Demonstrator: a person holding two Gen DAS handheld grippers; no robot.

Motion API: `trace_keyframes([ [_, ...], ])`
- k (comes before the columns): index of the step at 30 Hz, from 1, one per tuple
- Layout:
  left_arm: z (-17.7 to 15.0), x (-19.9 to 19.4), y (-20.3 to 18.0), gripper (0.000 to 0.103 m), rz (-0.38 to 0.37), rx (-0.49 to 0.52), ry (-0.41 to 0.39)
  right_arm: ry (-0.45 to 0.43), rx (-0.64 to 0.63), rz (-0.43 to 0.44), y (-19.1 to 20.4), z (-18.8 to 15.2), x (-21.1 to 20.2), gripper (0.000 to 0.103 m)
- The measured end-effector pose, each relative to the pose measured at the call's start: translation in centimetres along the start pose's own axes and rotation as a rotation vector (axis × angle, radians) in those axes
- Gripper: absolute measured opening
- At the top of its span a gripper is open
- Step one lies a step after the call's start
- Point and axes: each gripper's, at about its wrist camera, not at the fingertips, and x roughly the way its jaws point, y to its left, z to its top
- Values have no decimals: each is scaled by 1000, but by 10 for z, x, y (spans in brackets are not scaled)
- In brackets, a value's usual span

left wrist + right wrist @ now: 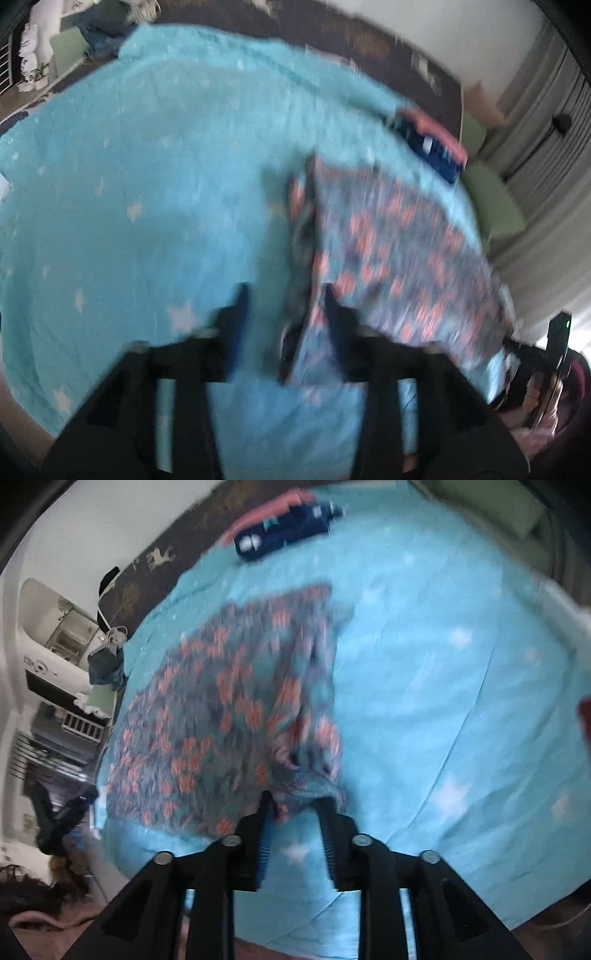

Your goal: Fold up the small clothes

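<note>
A small grey-blue garment with pink flowers (399, 251) lies on a turquoise star-print blanket (147, 166). It also shows in the right wrist view (229, 709). My left gripper (286, 295) is open, its jaws apart over the garment's near left edge. My right gripper (295, 801) is open with the garment's bunched near corner between its fingertips (264, 805). Both views are motion-blurred.
A navy and pink stack of folded clothes (432, 144) lies at the blanket's far edge, also seen in the right wrist view (284, 531). A dark patterned mat (332, 40) borders the blanket. Green cushions (491, 199) sit to the right. The other gripper (59, 819) shows at left.
</note>
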Motion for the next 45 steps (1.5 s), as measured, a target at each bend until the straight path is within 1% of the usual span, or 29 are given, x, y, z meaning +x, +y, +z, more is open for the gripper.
trace_keyframes([
  [1,9,-1,-2,63,-7,5,-36,-24,-12,-34,1,7,-6,50],
  [2,19,2,-6,64,-21,28,-67,-57,-27,-79,3,16,-13,62],
  [4,39,22,-16,67,-31,63,-73,-113,-53,-140,5,33,-22,63],
  [5,50,38,-20,67,-41,79,-57,-145,-64,-153,4,49,-22,64],
  [7,73,74,-32,67,-57,113,-5,-172,-63,-132,-1,81,-12,64],
  [11,102,134,-44,67,-42,170,105,-133,7,-11,-18,136,30,64],
  [12,108,149,-44,67,-22,173,129,-117,17,7,-19,144,40,64],
  [15,114,176,-38,67,7,133,183,-60,61,36,-24,164,71,64],
  [16,114,179,-35,67,1,116,190,-47,67,55,-24,167,78,64],
  [18,114,179,-34,67,-25,106,166,-19,61,84,-23,169,90,64],
  [19,114,177,-36,62,-42,123,154,-10,48,90,-21,168,94,62],
  [20,114,176,-39,52,-61,135,151,-8,32,95,-19,168,97,43],
  [21,114,175,-43,17,-84,146,152,-12,18,101,-17,169,98,20],
  [22,114,174,-46,6,-80,144,148,-11,8,111,-14,172,100,5],
  [23,115,167,-47,6,-61,132,103,-26,4,116,-11,174,99,4],
  [25,119,143,-53,6,-64,137,3,-85,-35,89,-1,174,87,4],
  [28,125,107,-57,6,-94,141,-99,-181,-90,124,17,173,58,4],
  [30,128,98,-57,6,-58,168,-138,-226,-133,116,28,174,46,4],
  [32,130,103,-52,6,-27,180,-136,-227,-162,87,34,181,51,5],
  [33,131,110,-50,7,-27,170,-126,-210,-161,76,32,184,59,5],
  [35,130,134,-41,9,-23,155,-69,-126,-152,38,28,191,90,8],
  [36,128,148,-37,10,2,154,-31,-80,-137,6,24,192,105,10],
  [37,125,158,-32,10,44,152,4,-43,-113,-31,17,193,118,15],
  [38,121,166,-27,10,93,144,38,-28,-83,-39,11,191,125,15],
  [39,117,168,-21,10,101,131,51,-55,-60,-14,8,189,120,16],
  [40,113,165,-18,10,81,113,49,-83,-36,-6,5,186,110,22],
  [41,110,158,-15,10,67,99,40,-118,-20,-18,2,183,97,32],
  [43,105,139,-13,17,80,92,11,-186,-18,-50,-3,174,70,40],
  [45,98,115,-15,24,76,78,-28,-220,-34,-71,-4,159,43,40],
])
